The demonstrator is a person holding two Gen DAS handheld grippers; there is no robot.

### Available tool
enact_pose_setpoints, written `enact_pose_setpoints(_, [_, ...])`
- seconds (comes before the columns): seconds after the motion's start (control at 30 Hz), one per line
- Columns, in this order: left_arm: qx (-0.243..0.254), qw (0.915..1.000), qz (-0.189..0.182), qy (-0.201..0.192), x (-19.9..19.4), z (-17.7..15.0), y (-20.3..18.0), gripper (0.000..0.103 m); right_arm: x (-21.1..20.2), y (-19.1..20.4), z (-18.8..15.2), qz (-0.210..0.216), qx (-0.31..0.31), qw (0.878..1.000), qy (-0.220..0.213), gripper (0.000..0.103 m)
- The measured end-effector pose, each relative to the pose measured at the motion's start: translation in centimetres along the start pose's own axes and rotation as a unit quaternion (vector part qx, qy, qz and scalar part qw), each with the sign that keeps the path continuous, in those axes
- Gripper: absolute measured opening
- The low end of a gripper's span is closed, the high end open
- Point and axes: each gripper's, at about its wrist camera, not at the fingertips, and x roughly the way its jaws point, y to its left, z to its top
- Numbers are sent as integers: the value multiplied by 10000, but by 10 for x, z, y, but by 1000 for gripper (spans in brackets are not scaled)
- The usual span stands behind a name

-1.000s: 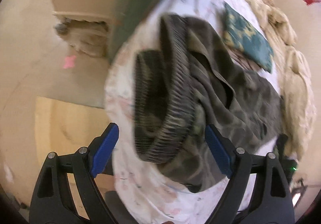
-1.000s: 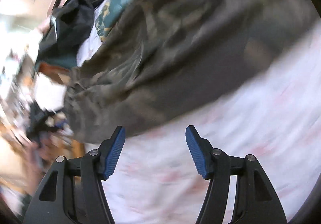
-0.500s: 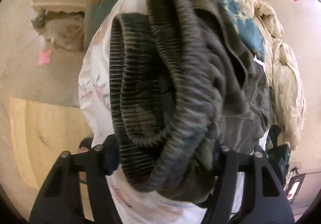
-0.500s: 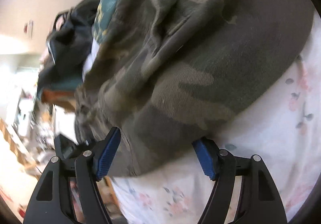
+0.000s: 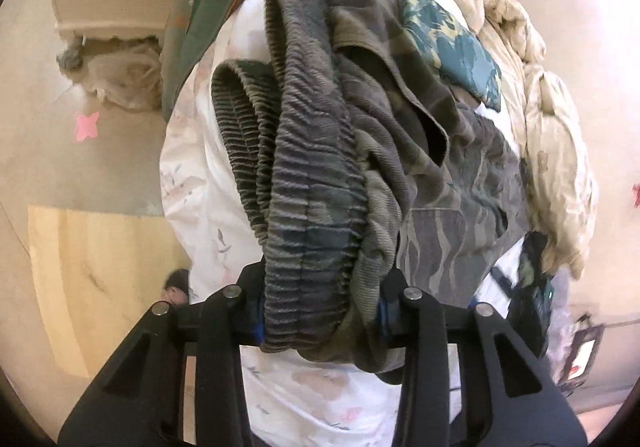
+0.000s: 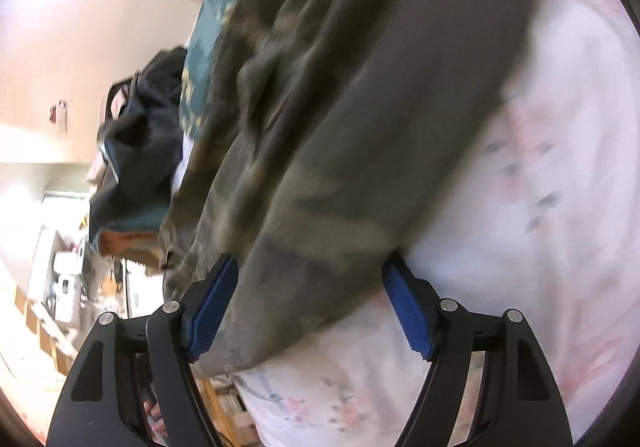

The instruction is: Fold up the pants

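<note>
Camouflage pants (image 5: 400, 151) lie crumpled on a white floral bed sheet (image 5: 192, 167). My left gripper (image 5: 320, 311) is shut on the ribbed elastic waistband (image 5: 308, 207), which bunches thickly between its fingers and hides the blue pads. In the right wrist view the pants (image 6: 360, 127) spread across the sheet (image 6: 560, 207). My right gripper (image 6: 308, 311) is open, with a lower end of the pants lying between its blue pads (image 6: 212, 307); the jaws stand wide apart around the cloth.
A teal patterned pillow (image 5: 452, 47) and a cream blanket (image 5: 556, 135) lie at the far side of the bed. A dark bag (image 6: 140, 143) sits beyond the pants. The bed edge drops to the floor (image 5: 80, 207) on the left.
My left gripper moved forward onto the waistband and closed on it. My right gripper moved in until the pants' end lies between its open fingers.
</note>
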Motion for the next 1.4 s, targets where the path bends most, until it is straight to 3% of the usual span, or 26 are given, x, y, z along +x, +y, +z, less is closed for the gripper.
enact_pose_setpoints(0.23, [-3,9999,113,34,-4,-12,9,27,17,5,35,163,-12,9995,-276,78])
enact_pose_setpoints(0.3, [121,9997,190,-32,-4,-14,5,27,23,7,42,105,-176,9992,-345,65])
enact_pose_setpoints(0.33, [149,9995,263,-16,-3,-14,3,27,23,4,44,30,-187,9991,-367,47])
enact_pose_setpoints(0.37, [156,9994,300,5,-2,-13,2,27,24,0,46,-38,-165,9992,-368,23])
enact_pose_setpoints(0.43, [185,9994,292,81,-4,-12,-2,25,22,-1,44,91,-277,9991,-316,8])
enact_pose_setpoints(0.5, [-18,10000,71,-28,-18,-11,-1,23,10,19,38,139,-861,9955,-380,8])
enact_pose_setpoints(0.6, [71,9997,-229,-28,-40,-16,-4,22,-18,29,28,307,-894,9948,-374,7])
enact_pose_setpoints(0.7, [421,9991,9,65,-50,-26,-10,22,-29,31,13,241,-885,9952,-335,8])
enact_pose_setpoints(0.93, [441,9967,683,11,-72,-45,23,22,-10,24,-48,254,-904,9952,268,8])
enact_pose_setpoints(1.07, [66,9984,540,121,-64,-59,52,23,1,15,-61,29,-927,9949,388,8])
enact_pose_setpoints(1.17, [76,9982,590,61,-53,-61,56,27,7,2,-55,123,-677,9964,493,14])
enact_pose_setpoints(1.3, [-235,9982,529,135,-51,-64,73,43,2,5,-55,-112,-945,9937,594,26])
enact_pose_setpoints(1.33, [-306,9979,548,176,-53,-65,78,50,2,5,-54,-225,-996,9921,723,33])
enact_pose_setpoints(1.4, [-500,9973,516,119,-65,-67,93,53,7,6,-48,-255,-1089,9877,1096,34])
